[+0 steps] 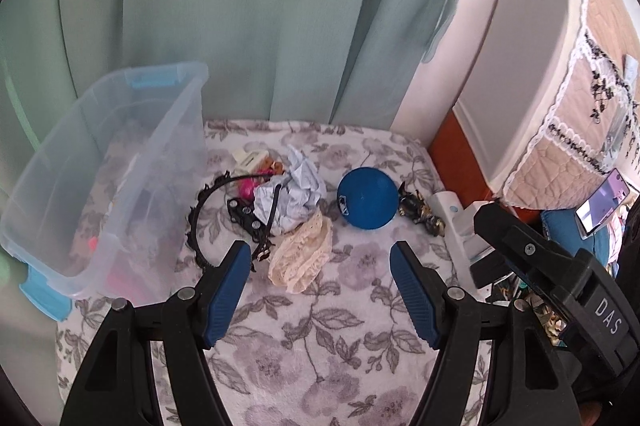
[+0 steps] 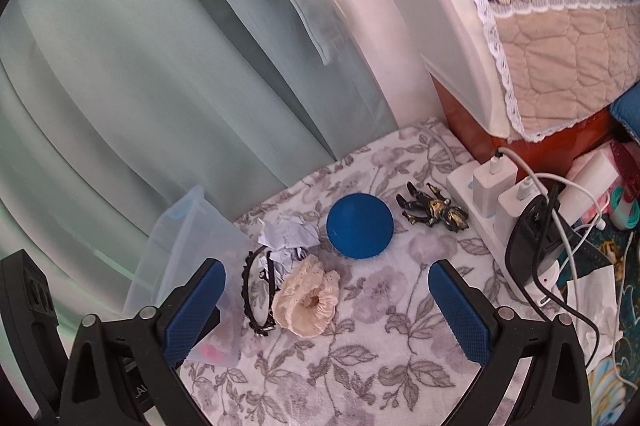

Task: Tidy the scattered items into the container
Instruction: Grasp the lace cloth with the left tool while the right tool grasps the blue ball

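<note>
A clear plastic bin (image 1: 100, 186) with blue latches stands at the left on a floral blanket; it also shows in the right wrist view (image 2: 188, 238). Scattered beside it lie a black headband (image 1: 208, 210), crumpled paper (image 1: 292, 194), a cream lace scrunchie (image 1: 302, 258), a blue ball (image 1: 367, 197) and a small black-and-gold figure (image 2: 434, 210). A pink item and a white clip (image 1: 250, 158) lie behind the paper. My left gripper (image 1: 320, 262) is open and empty, just short of the scrunchie. My right gripper (image 2: 326, 286) is open and empty, around the scrunchie (image 2: 308, 300) and below the ball (image 2: 359, 225).
A white power strip (image 2: 492, 198) with chargers and cables lies at the right. A quilted lace-trimmed cover (image 2: 560, 46) drapes an orange cabinet behind it. Green curtains (image 1: 240, 18) hang at the back. A phone (image 1: 604, 202) stands at the far right.
</note>
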{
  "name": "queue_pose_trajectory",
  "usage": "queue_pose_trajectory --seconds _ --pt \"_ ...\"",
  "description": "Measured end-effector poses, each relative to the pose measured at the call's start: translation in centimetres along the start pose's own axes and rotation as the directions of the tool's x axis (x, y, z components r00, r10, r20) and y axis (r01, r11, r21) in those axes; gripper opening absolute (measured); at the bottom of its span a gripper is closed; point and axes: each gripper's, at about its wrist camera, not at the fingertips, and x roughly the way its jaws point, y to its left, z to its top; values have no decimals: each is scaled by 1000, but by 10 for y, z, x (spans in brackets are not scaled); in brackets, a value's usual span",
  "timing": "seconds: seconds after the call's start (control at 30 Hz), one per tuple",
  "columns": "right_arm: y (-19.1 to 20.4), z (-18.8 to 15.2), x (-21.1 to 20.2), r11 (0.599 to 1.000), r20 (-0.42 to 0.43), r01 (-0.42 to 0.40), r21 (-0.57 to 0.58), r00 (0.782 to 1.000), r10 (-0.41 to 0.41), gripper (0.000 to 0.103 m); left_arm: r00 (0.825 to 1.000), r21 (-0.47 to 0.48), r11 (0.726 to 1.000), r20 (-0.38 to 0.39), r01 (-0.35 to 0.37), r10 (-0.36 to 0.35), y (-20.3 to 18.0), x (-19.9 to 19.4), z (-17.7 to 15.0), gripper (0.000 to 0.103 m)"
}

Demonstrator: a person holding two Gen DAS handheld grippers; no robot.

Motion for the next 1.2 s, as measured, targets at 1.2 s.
queue_pose_trajectory --seconds 1.2 --pt "-11 -12 113 996 -194 85 -20 977 -87 103 971 -106 993 -228 51 -74 31 120 -25 73"
